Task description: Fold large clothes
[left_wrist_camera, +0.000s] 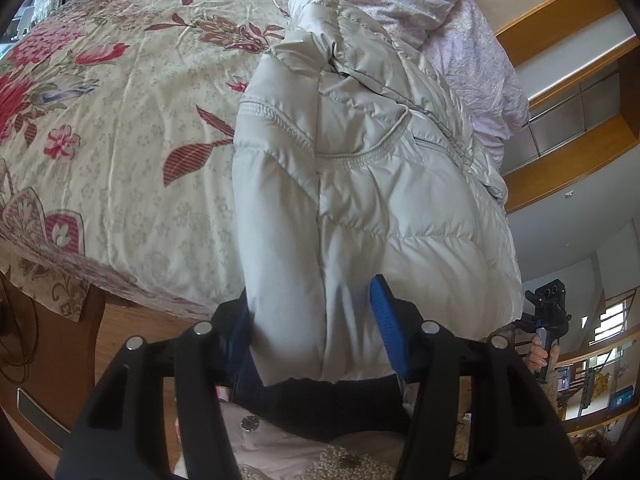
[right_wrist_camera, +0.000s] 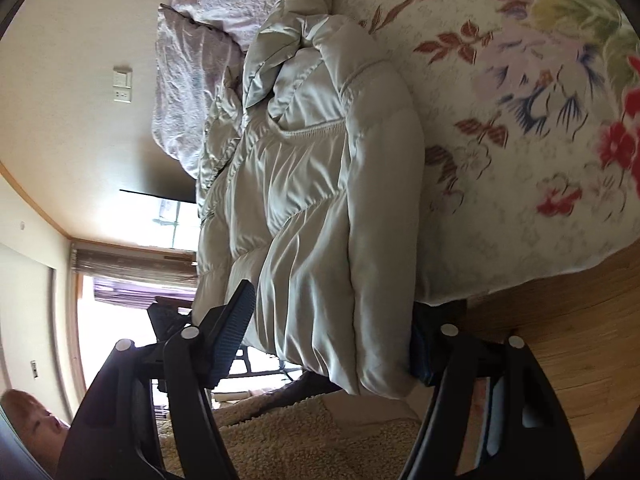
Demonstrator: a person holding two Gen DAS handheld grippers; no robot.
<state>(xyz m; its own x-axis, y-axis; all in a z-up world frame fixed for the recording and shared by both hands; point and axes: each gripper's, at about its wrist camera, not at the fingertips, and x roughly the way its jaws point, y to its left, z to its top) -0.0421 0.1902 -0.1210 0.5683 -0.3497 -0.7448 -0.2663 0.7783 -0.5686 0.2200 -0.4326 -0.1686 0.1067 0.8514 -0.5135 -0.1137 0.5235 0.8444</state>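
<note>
Bedding fills both views: a floral quilt [left_wrist_camera: 120, 128] [right_wrist_camera: 520, 140] covers the bed, with a pale lilac pillow [left_wrist_camera: 472, 40] [right_wrist_camera: 188, 80] at its head. On the quilt lies a cream padded jacket [left_wrist_camera: 360, 168] [right_wrist_camera: 312, 200], folded lengthwise, its hem end hanging past the bed's edge above a wooden floor [right_wrist_camera: 560, 340]. Left gripper [left_wrist_camera: 316, 320] clamps the jacket's hem, thick fabric bulging between its blue-padded fingers [left_wrist_camera: 386, 320]. Right gripper [right_wrist_camera: 332, 328] likewise grips the hem, one ribbed finger [right_wrist_camera: 236, 328] on one side, the other mostly hidden behind the cloth. A fleecy beige garment [right_wrist_camera: 280, 432] shows below the grippers.
</note>
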